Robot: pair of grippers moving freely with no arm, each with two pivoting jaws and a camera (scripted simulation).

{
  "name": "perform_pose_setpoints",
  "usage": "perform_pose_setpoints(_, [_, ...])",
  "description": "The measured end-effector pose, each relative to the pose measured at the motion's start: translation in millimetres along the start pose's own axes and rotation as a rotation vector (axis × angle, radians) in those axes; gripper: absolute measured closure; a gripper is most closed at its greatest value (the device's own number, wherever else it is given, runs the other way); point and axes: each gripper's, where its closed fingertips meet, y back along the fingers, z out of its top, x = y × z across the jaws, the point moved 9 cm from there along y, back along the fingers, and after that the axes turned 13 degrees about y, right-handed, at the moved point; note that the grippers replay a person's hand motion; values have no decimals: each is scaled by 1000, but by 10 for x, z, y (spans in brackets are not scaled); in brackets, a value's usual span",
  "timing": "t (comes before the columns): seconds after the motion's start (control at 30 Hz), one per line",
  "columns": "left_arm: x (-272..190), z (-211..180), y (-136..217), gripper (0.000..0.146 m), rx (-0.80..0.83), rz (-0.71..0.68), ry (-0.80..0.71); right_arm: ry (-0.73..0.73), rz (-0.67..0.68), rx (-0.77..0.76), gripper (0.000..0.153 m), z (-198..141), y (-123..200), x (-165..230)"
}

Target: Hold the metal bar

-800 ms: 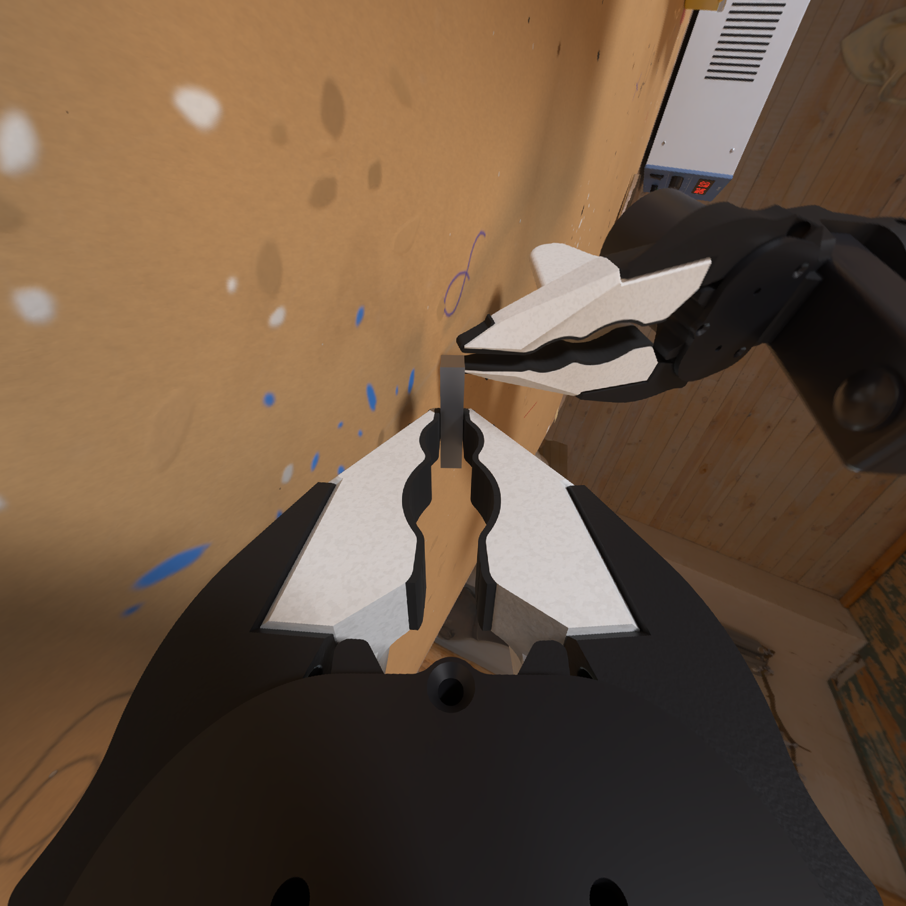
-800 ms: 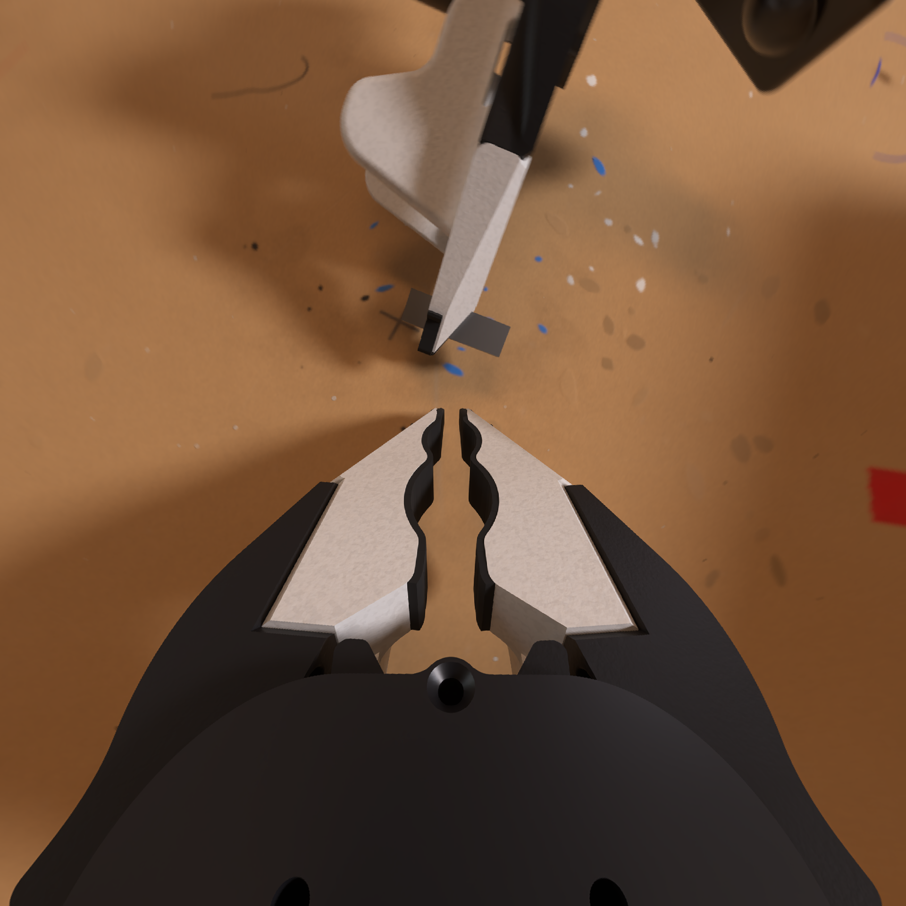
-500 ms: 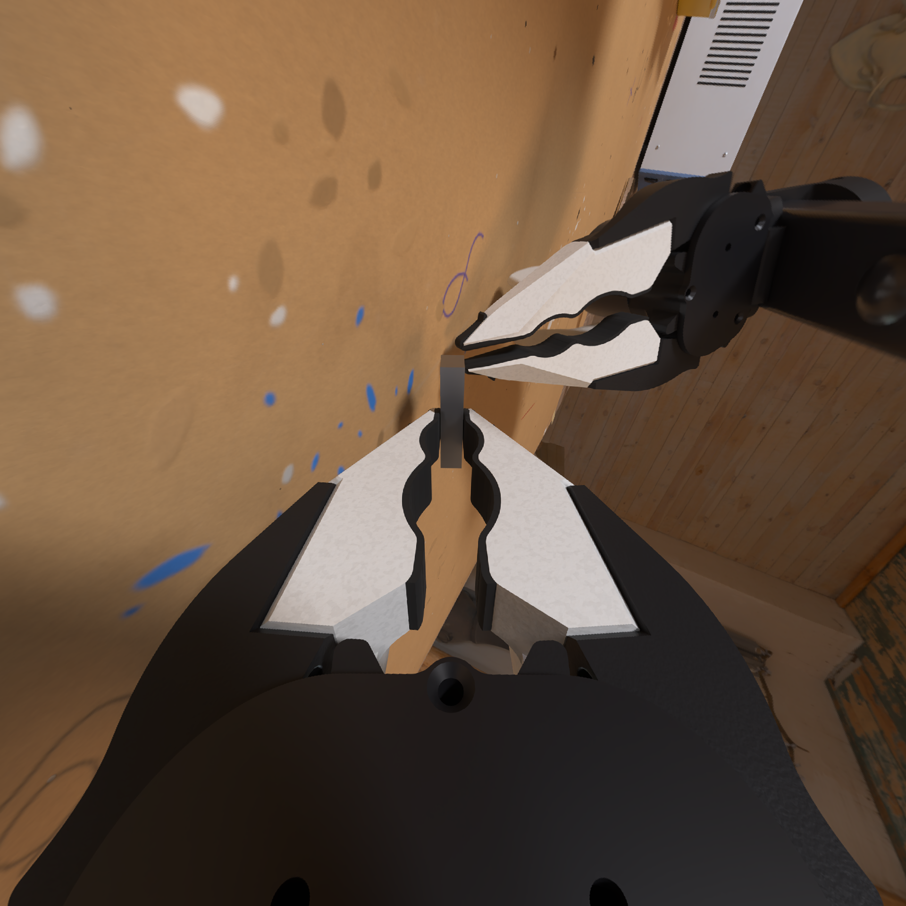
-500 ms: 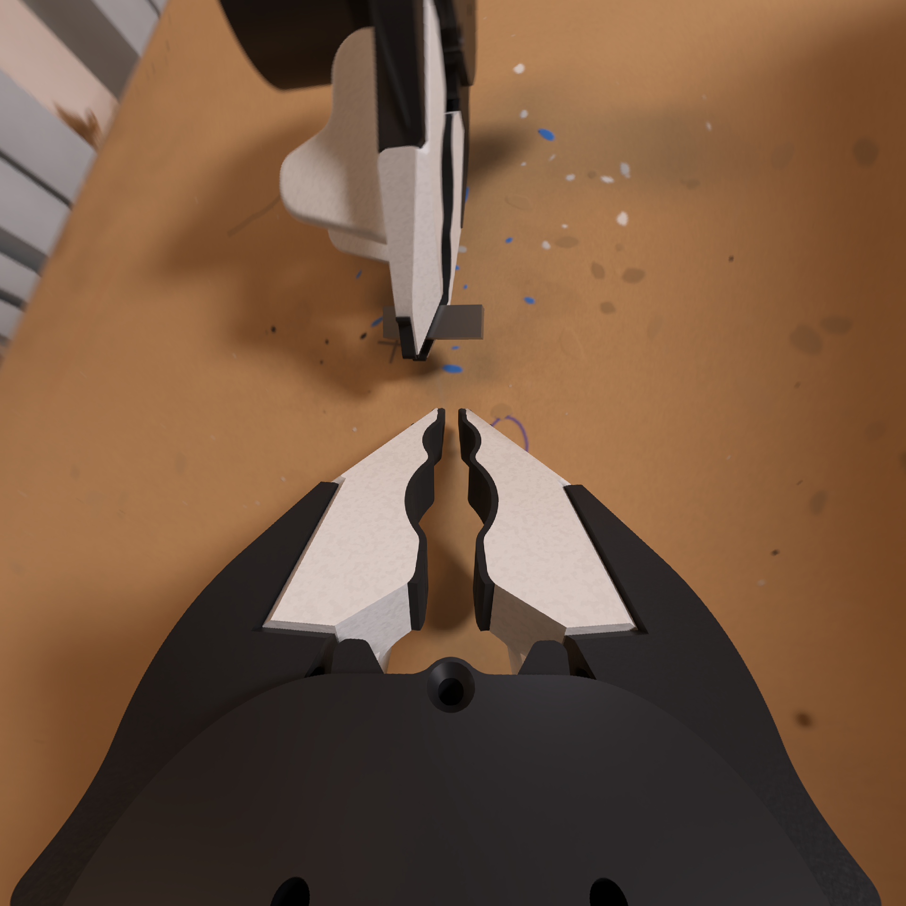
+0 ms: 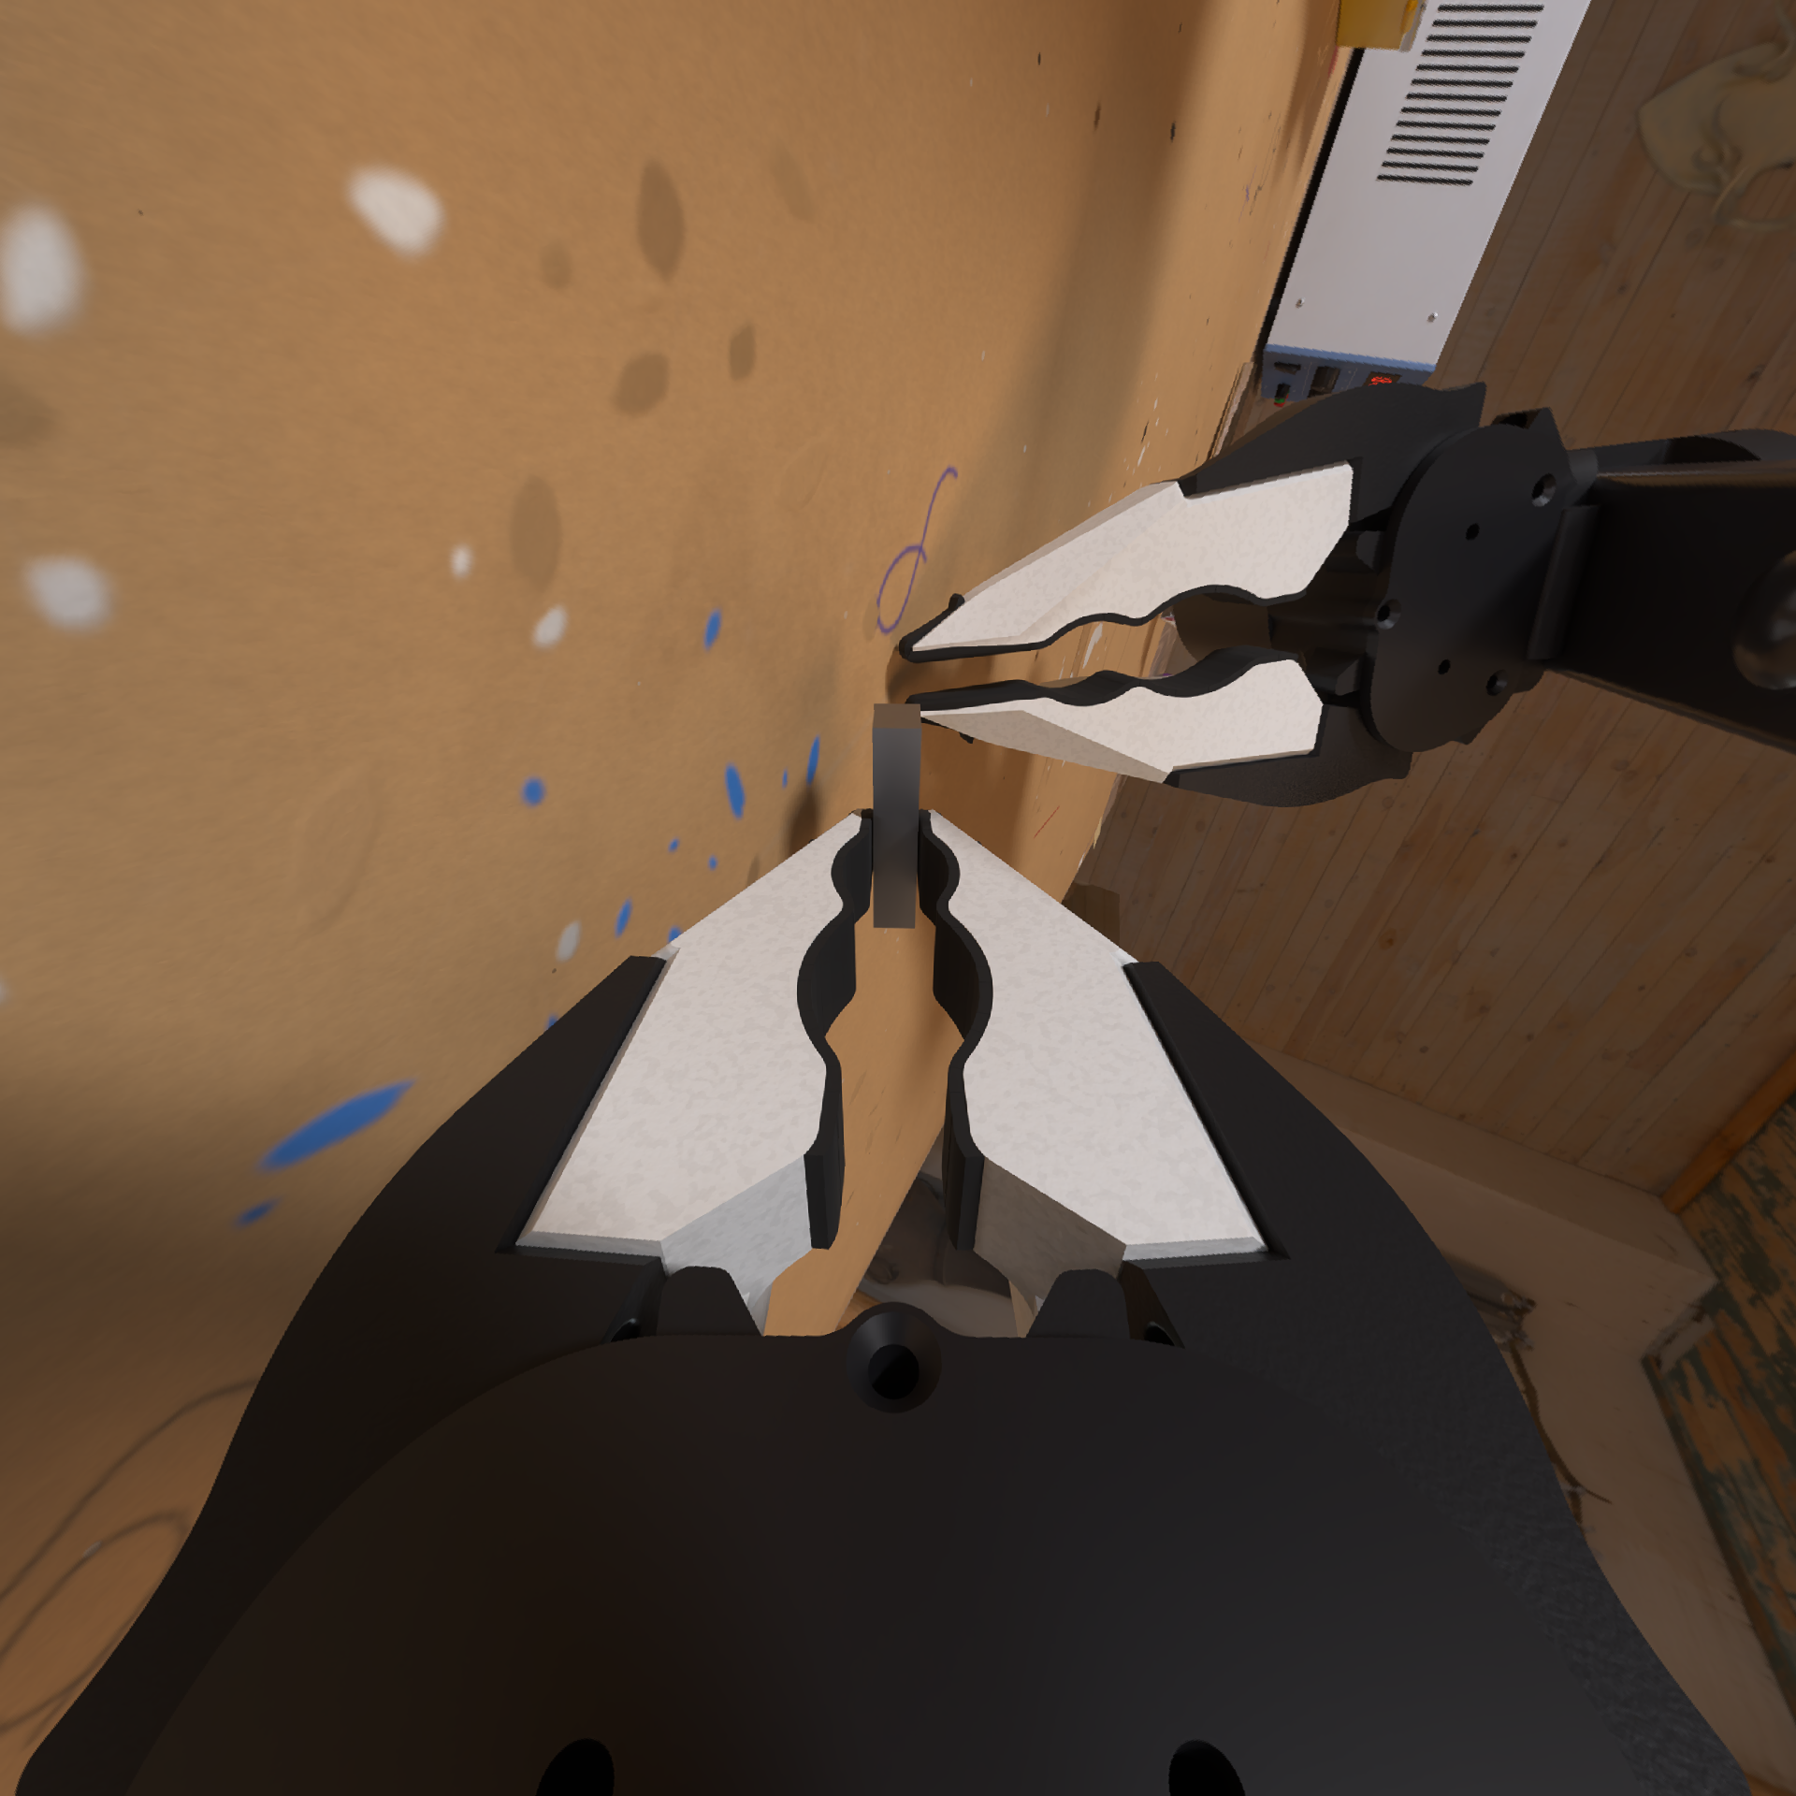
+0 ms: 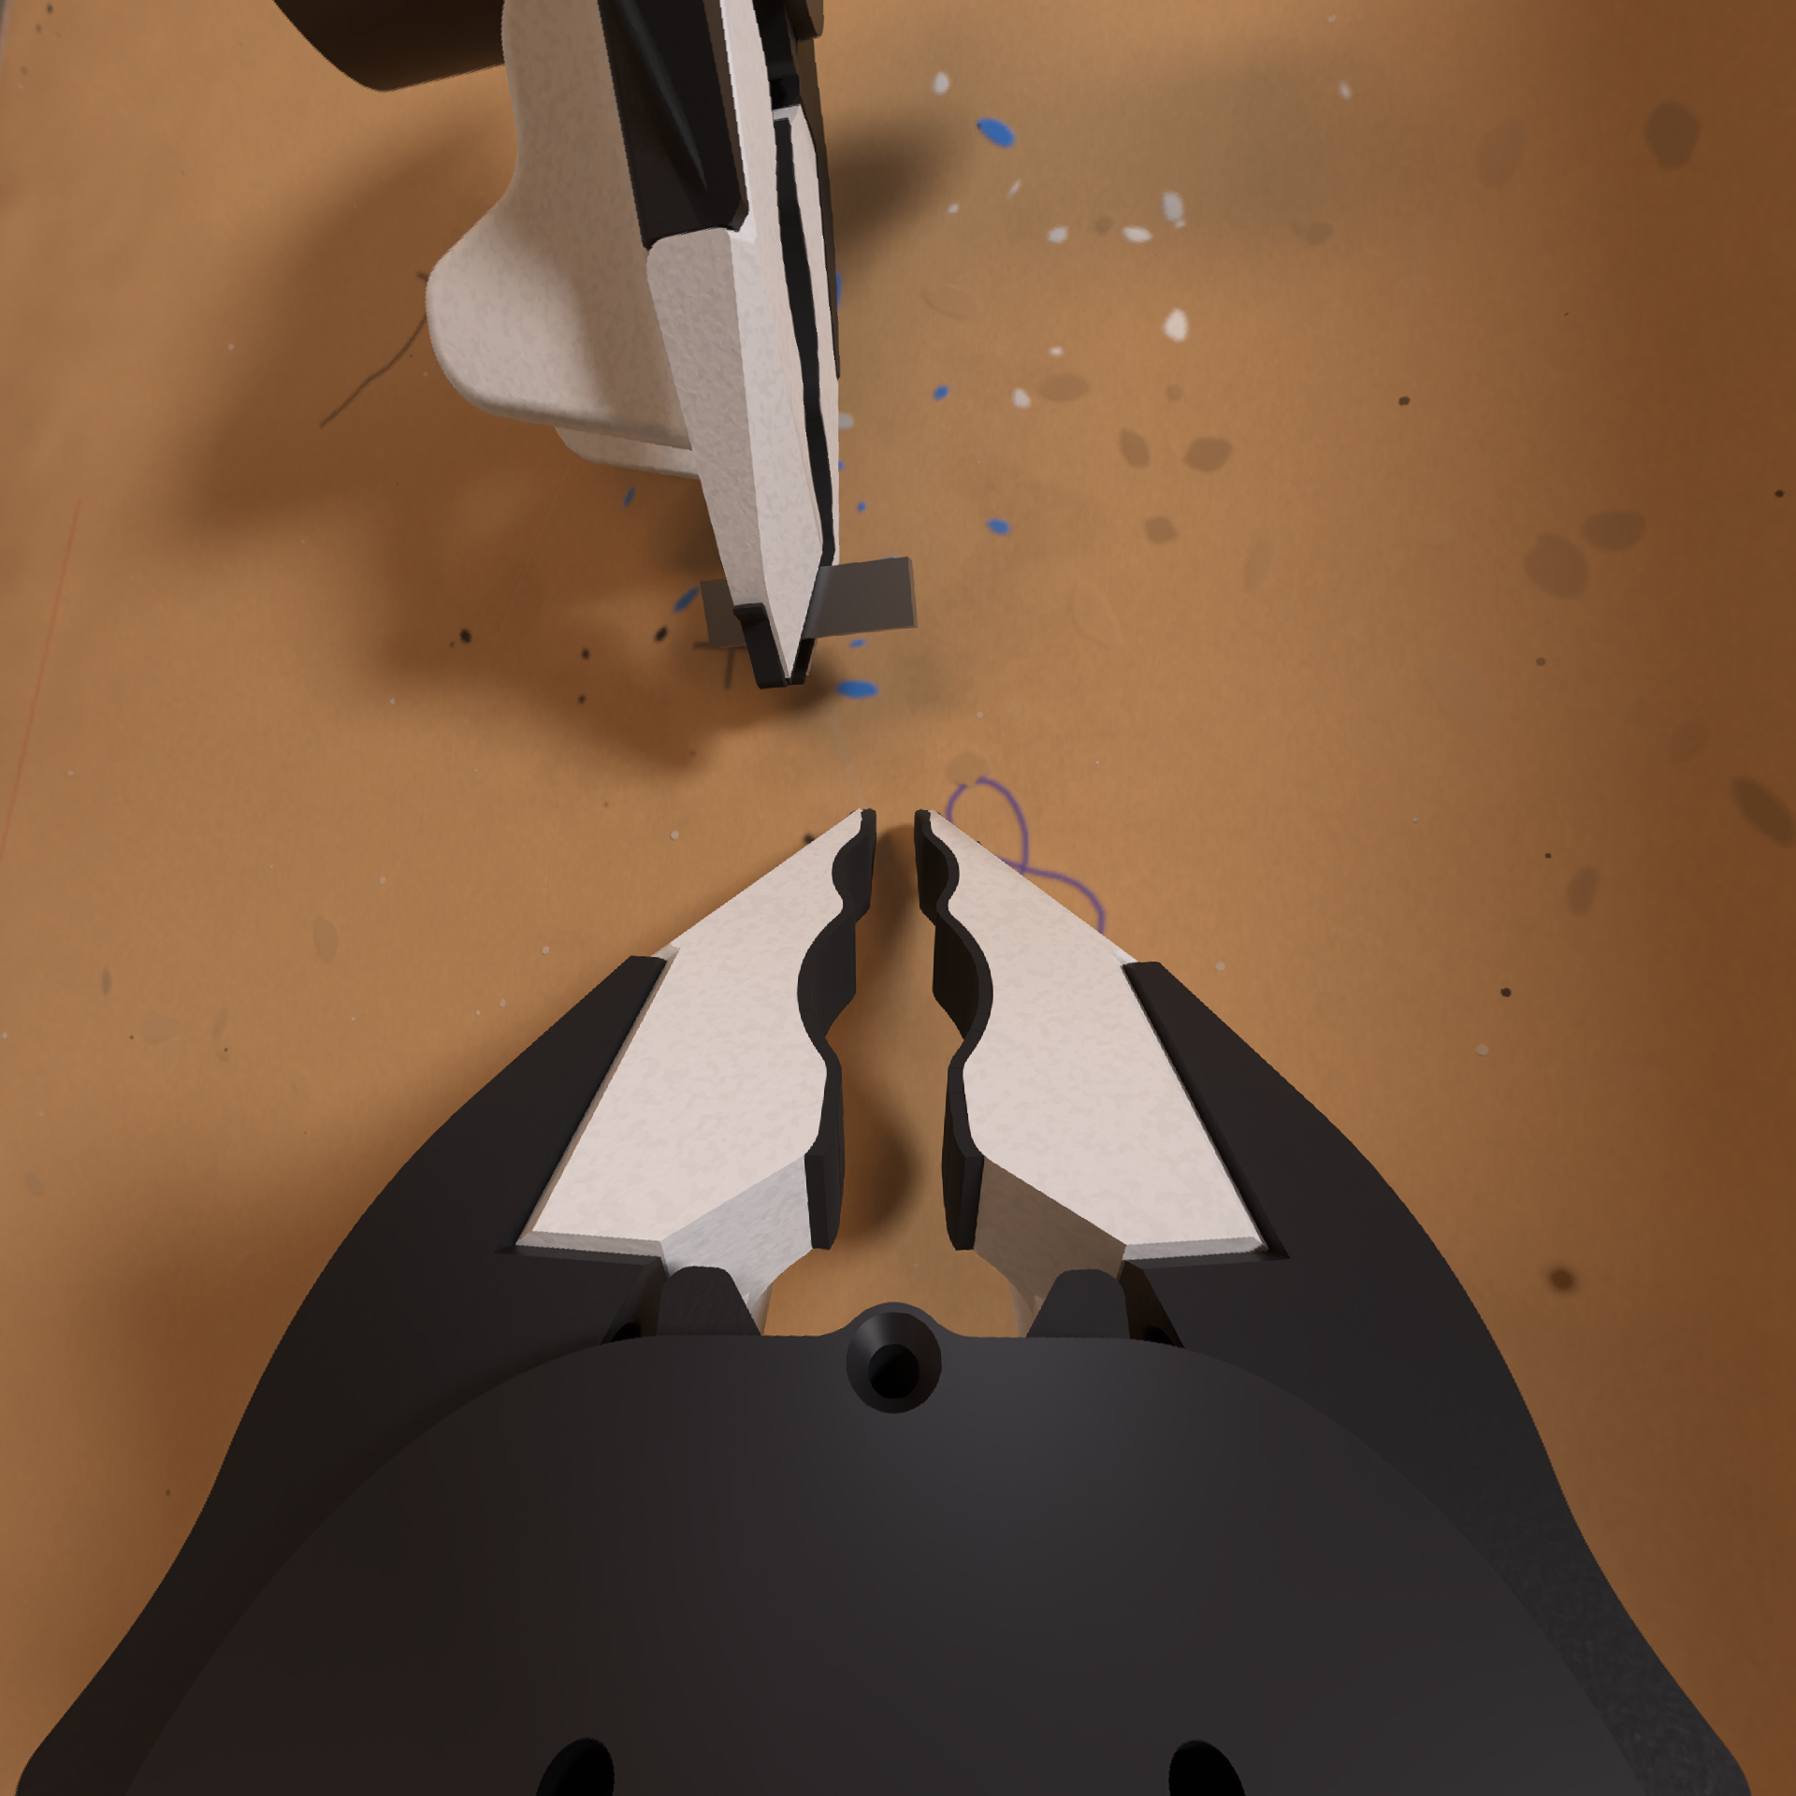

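The metal bar (image 5: pixel 895 777) is a short, flat, dark grey strip. My left gripper (image 5: pixel 894 818) is shut on its near end and holds it above the brown table (image 5: pixel 389 680). The bar's far end sticks out past the fingertips. My right gripper (image 5: pixel 909 673) comes in from the right, its tips right beside the bar's far end. Its jaws are almost together with nothing between them. In the right wrist view, my right gripper (image 6: pixel 894 816) points at the table, and the left gripper (image 6: pixel 777 671) holds the bar (image 6: pixel 865 598) crosswise just ahead of it.
The table top has blue and white paint specks and a purple scribble (image 6: pixel 1020 855). A white box with vent slots (image 5: pixel 1409 194) stands at the table's far edge. Wooden plank floor (image 5: pixel 1458 923) lies beyond the table's edge on the right.
My right gripper has swung and rolled around the bar's far end, its tips staying close to it. My left gripper and the bar have stayed still. Neither jaw opening has changed.
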Motion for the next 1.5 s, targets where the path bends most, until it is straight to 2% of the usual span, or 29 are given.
perform_pose_setpoints(0.13, [0,0,1,138,0,0,0,40,-1,-9,145,26,14,16])
perform_pose_setpoints(0.3, [1,1,1,138,1,-1,1,167,-24,-61,147,67,46,54])
perform_pose_setpoints(0.47, [3,0,2,138,-1,-2,0,247,-32,-42,149,80,3,74])
perform_pose_setpoints(0.87, [2,-3,0,138,-6,1,-11,-4,21,-30,150,50,-14,-16])
perform_pose_setpoints(1.07, [2,1,15,138,-25,4,-15,-16,66,-50,149,86,6,2])
perform_pose_setpoints(1.17, [3,2,17,138,-26,4,-16,82,69,-71,150,87,60,-17])
perform_pose_setpoints(1.37, [6,-9,17,138,-33,0,-4,455,10,-23,150,130,86,-52])
perform_pose_setpoints(1.5, [19,-33,17,138,-48,-13,12,571,50,1,150,135,36,-84])
